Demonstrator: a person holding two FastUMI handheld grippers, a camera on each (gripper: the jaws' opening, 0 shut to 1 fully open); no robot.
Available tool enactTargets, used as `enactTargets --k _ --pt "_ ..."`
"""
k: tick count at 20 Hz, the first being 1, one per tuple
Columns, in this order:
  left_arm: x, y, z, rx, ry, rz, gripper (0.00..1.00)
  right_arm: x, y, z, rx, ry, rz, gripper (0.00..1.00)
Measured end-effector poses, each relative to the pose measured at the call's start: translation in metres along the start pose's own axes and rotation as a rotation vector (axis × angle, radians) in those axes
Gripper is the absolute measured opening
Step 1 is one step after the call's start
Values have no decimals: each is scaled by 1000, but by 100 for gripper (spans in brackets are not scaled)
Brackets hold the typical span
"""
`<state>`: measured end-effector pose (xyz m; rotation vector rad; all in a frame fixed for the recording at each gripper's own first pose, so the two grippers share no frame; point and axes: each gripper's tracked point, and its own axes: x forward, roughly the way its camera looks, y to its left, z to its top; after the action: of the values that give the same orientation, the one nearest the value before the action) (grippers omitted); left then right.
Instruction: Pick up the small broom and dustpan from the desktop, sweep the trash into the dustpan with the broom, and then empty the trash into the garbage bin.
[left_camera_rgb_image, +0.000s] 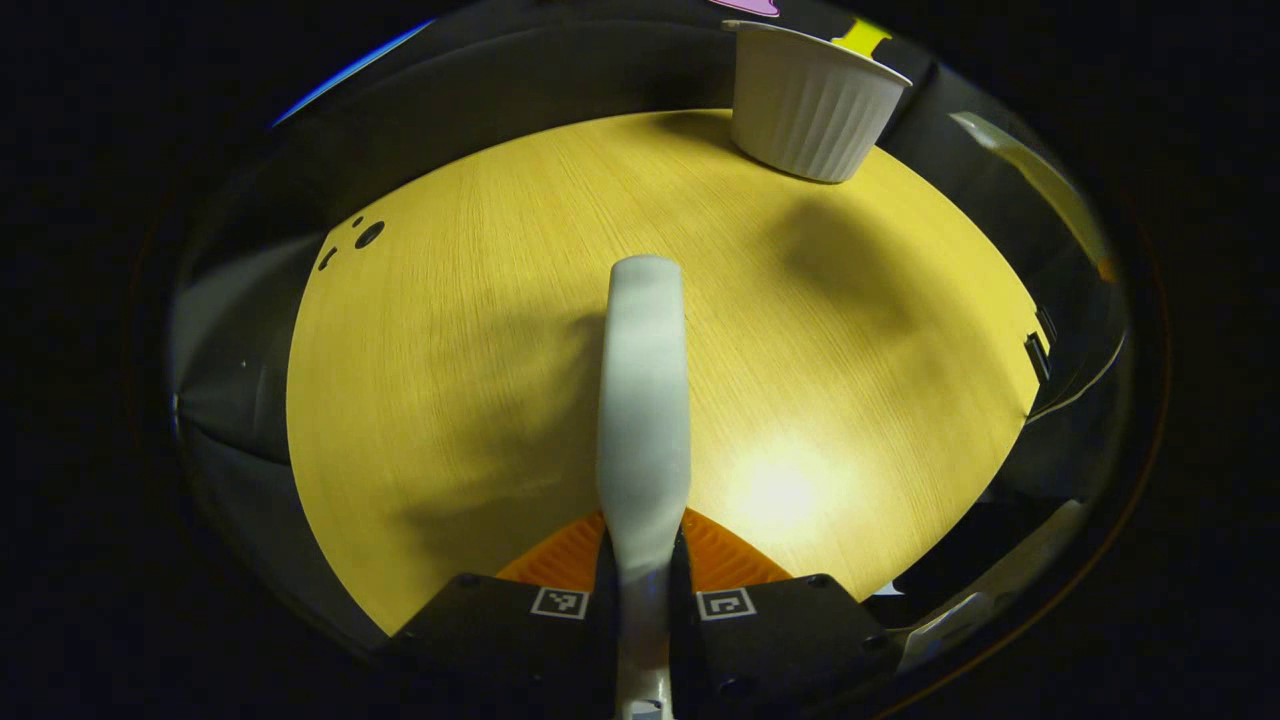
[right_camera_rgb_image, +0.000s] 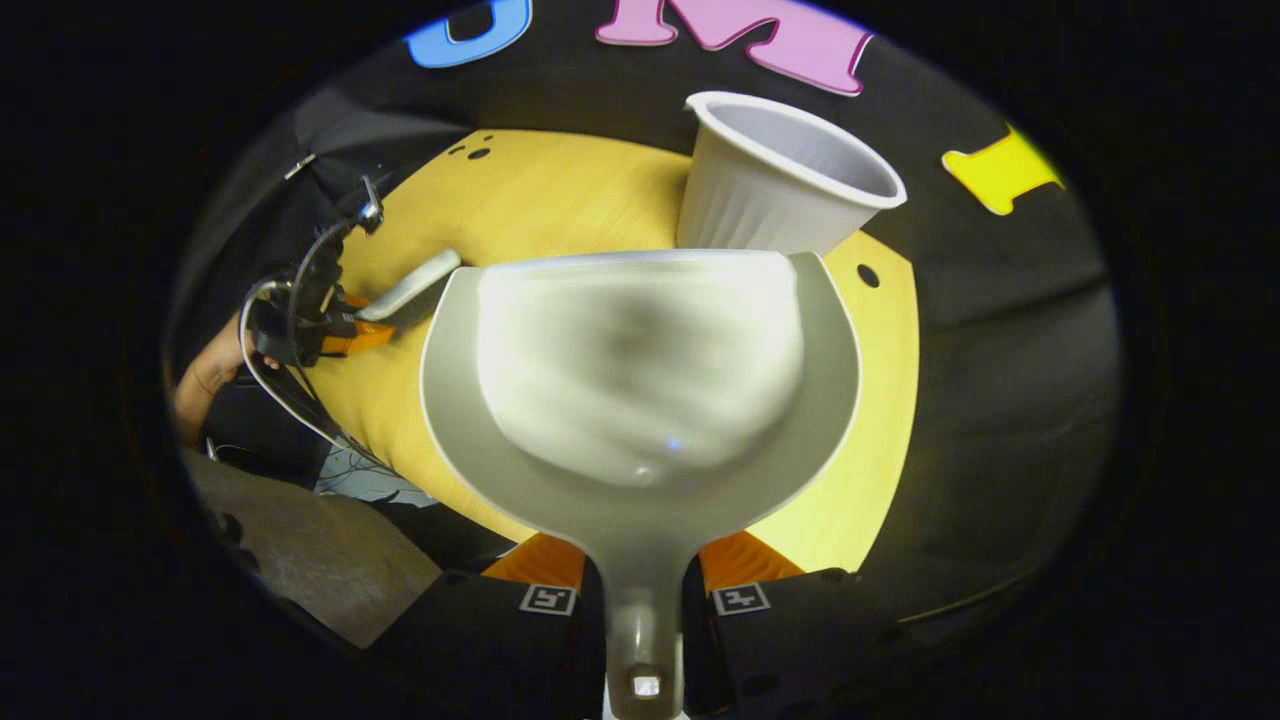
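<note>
left gripper (left_camera_rgb_image: 644, 560) clamps broom (left_camera_rgb_image: 643, 400) | right gripper (right_camera_rgb_image: 640, 590) clamps dustpan (right_camera_rgb_image: 640, 370)

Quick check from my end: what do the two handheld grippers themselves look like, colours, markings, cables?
Left gripper and right gripper match: black blocky bodies, each with two small square black-and-white markers, and ribbed orange fingers. In the right gripper view, the left one appears farther off, black with looping cables trailing from it.

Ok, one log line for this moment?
left gripper: holds white broom handle | right gripper: holds grey plastic dustpan | white ribbed bin: beyond
</note>
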<state>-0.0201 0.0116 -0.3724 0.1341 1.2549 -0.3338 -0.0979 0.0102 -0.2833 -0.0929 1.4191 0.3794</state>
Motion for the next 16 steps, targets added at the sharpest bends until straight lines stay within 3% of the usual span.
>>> enactTargets --k 1,2,7,16 --pt "2 2 -1 1 5 6 25 17 9 -7 9 11 5 38" --pt "4 4 -2 1 9 14 25 34 22 -13 20 24 21 34" --pt "7 0 -6 23 18 51 25 100 50 -24 62 42 35 35" --pt "8 -3 -1 36 6 86 26 149 63 -21 129 25 6 35"
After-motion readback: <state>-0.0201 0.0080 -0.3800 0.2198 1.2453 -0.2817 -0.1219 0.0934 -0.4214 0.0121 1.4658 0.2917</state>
